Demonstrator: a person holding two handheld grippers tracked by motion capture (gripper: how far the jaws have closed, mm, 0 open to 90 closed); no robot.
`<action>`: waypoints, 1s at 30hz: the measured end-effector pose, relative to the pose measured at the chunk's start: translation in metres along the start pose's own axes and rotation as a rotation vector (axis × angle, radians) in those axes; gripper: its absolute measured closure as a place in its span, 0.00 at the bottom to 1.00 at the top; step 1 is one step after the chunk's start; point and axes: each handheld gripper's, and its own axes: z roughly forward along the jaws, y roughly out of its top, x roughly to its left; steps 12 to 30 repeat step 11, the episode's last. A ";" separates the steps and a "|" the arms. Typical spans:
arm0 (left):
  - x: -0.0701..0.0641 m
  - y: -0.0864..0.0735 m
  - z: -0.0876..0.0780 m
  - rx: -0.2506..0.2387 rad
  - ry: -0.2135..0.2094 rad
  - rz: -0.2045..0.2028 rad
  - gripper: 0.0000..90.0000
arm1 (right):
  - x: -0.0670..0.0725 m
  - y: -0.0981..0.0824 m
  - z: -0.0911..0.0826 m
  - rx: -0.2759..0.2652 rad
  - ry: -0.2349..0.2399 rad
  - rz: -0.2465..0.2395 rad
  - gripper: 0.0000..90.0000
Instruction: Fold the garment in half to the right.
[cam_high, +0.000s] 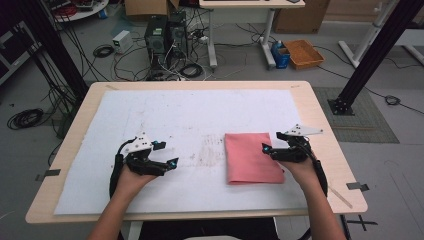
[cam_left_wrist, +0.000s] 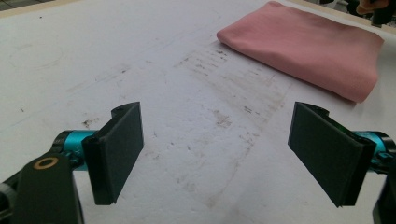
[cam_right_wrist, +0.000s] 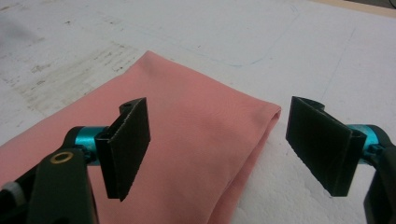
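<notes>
Folded pink cloth (cam_high: 251, 157): soft, matt woven fabric. White sheet (cam_high: 190, 115): matt, slightly rough, smudged with grey marks. Table (cam_high: 320, 130): pale, smooth wood-look edge. Right gripper (cam_right_wrist: 217, 144) and left gripper (cam_left_wrist: 215, 154): matt black ribbed pads, glossy teal metal fittings.

**A cluttered workshop floor beyond the table**

A light wooden table (cam_high: 320, 115) stood under a white, scuffed sheet (cam_high: 190, 115). Beyond its far edge lay a grey floor (cam_high: 240, 60) strewn with black cables (cam_high: 102, 50). Two dark computer towers (cam_high: 165, 35) sat there, a small white box (cam_high: 122, 41) beside them. To their right rose the white legs of a second desk (cam_high: 267, 35), then a blue box (cam_high: 281, 55) touching an orange tray (cam_high: 303, 53). Black metal struts (cam_high: 375, 55) flanked the scene. Cardboard boxes (cam_high: 145, 7) rested at the back.
</notes>
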 end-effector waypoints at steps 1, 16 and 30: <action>0.000 0.000 0.000 0.000 0.000 -0.001 0.20 | 0.000 0.000 0.000 0.006 -0.001 0.003 0.24; 0.001 -0.001 0.004 0.016 0.000 -0.008 0.20 | -0.001 -0.001 0.002 0.012 0.000 0.008 0.24; 0.001 -0.001 0.004 0.016 0.000 -0.008 0.20 | -0.001 -0.001 0.002 0.012 0.000 0.008 0.24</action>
